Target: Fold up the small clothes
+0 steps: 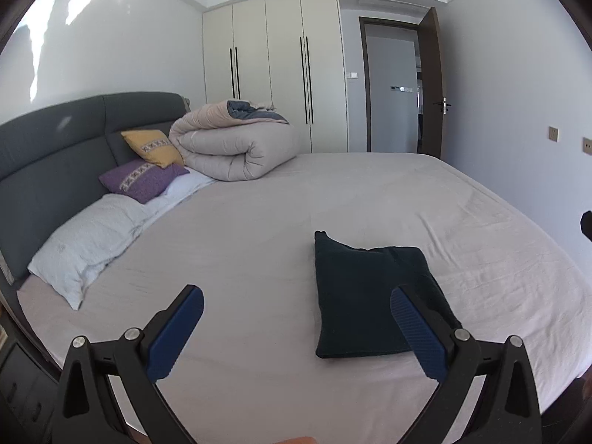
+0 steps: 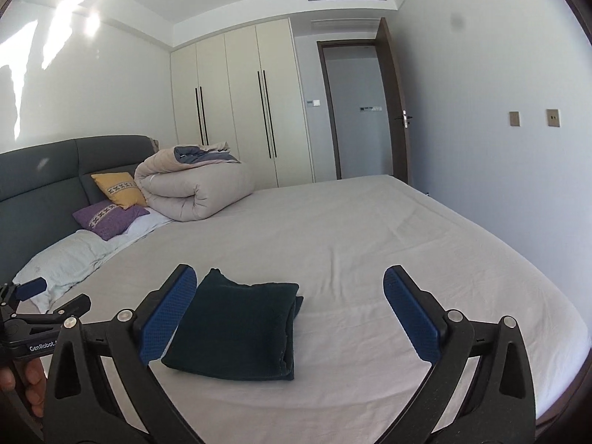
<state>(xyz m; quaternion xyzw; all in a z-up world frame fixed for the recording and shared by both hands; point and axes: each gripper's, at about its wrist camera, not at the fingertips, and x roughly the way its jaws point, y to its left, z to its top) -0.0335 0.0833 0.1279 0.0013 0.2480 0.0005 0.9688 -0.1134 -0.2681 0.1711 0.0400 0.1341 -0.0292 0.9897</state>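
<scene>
Left wrist view: the left gripper [image 1: 297, 305] is held above the bed [image 1: 259, 259] with its jaws spread wide and nothing between them; its blue pads [image 1: 174, 336] touch no cloth; the garment [image 1: 366, 296], dark and folded into a compact rectangle, lies flat on the sheet just ahead and to the right, partly hidden behind the right-hand finger.

Right wrist view: the right gripper [image 2: 289, 286] likewise stands released, jaws wide apart and empty; the garment [image 2: 236, 329] lies on the sheet ahead and to the left, its layered fold edges facing right, its near left corner hidden behind the left-hand pad [image 2: 166, 318]; whether pad and cloth touch cannot be told, though the gripper appears to be raised clear of the bed; the left gripper [image 2: 37, 307] shows at the left edge, with part of a hand [image 2: 29, 381] beneath it.

Background, both views: a white pillow [image 1: 85, 244], a purple cushion [image 1: 142, 179] and a yellow cushion [image 1: 151, 146] along the grey headboard [image 1: 48, 155]; a rolled duvet [image 1: 233, 144] beside them; a cream wardrobe [image 1: 273, 70] and an open door [image 1: 434, 85] beyond the bed's far side.
</scene>
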